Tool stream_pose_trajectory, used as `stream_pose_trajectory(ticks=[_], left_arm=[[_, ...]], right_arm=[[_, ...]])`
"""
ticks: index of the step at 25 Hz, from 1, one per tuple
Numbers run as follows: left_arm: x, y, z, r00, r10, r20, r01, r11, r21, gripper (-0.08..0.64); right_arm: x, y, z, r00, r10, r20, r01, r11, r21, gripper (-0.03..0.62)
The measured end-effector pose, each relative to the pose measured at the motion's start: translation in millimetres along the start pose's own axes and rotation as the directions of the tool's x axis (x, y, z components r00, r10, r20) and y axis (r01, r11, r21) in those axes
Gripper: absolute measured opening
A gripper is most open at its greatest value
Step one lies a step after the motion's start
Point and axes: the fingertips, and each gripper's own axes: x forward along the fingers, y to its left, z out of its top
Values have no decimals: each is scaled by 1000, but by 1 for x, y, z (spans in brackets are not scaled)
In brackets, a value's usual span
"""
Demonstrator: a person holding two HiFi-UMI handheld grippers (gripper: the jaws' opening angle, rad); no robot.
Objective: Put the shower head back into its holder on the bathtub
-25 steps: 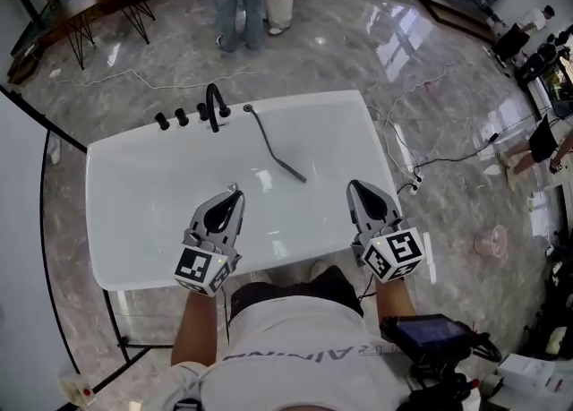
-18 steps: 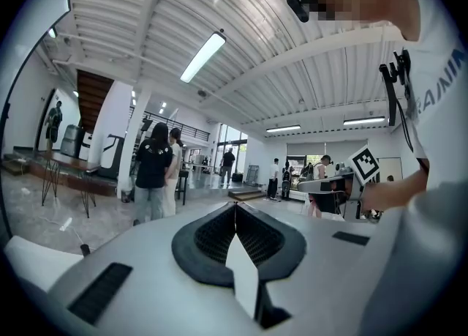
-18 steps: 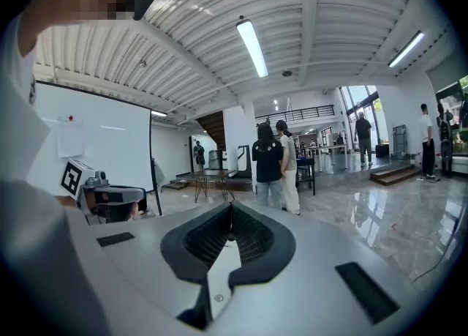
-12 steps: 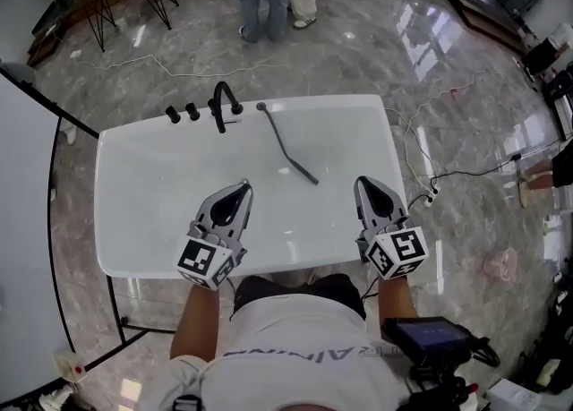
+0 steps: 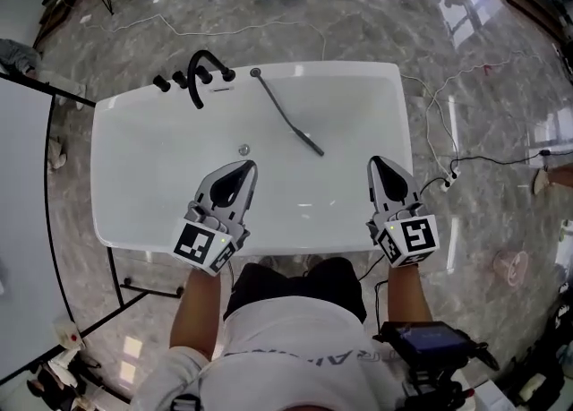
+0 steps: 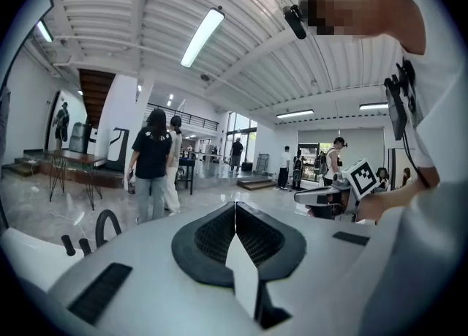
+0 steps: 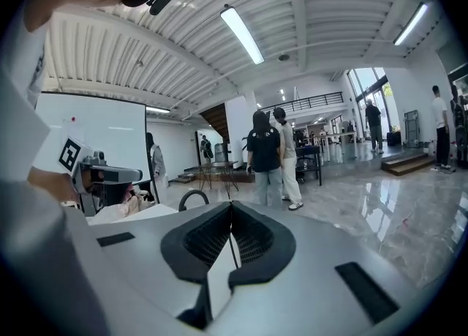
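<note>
— What are the claws doing?
— The left claw point(image 5: 248, 166) and the right claw point(image 5: 376, 161) are both closed with nothing between the jaws.
— And the shower head point(image 5: 286, 118)?
— It lies in the bathtub point(image 5: 116, 221), ahead of both claws and between them. It is nearer the right claw and touches neither.

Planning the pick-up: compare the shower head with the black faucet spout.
The shower head lies flat inside the bathtub; the faucet spout stands upright on its rim. The shower head is straight; the faucet spout arches over. Both are dark.
</note>
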Motion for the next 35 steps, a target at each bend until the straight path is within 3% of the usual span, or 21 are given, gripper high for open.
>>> stream_pose_trajectory(ticks=[4, 9, 15, 19, 22, 25, 28, 32, 35], left_arm=[[31, 14, -54, 995, -58, -84, 62, 997, 46, 18], [81, 35, -124, 979, -140, -150, 149, 988, 47, 18], [144, 53, -189, 973, -182, -139, 193, 978, 73, 18], [179, 52, -250, 955, -212, -208, 236, 966, 101, 18], [206, 49, -294, 934, -241, -262, 287, 946, 153, 20], [231, 59, -338, 914, -236, -329, 300, 940, 162, 20], [255, 78, -398, 878, -210, -431, 325, 921, 214, 25], [277, 82, -474, 823, -237, -517, 412, 875, 255, 106], [290, 78, -525, 769, -258, -585, 505, 807, 306, 165]], right_arm=[[24, -17, -38, 999, -39, -22, 41, 998, 56, 12], [55, -39, -122, 991, -99, -89, 110, 986, 128, 11], [99, -59, -226, 982, -89, -168, 116, 981, 157, 11], [122, -76, -277, 977, -76, -201, 111, 979, 171, 12], [136, -89, -315, 971, -63, -232, 106, 978, 178, 11], [150, -94, -351, 965, -40, -258, 92, 976, 196, 11], [169, -96, -390, 959, -14, -283, 74, 976, 203, 11], [188, -93, -440, 939, 36, -341, 23, 986, 165, 11], [204, -92, -470, 926, 72, -370, -35, 994, 105, 12]])
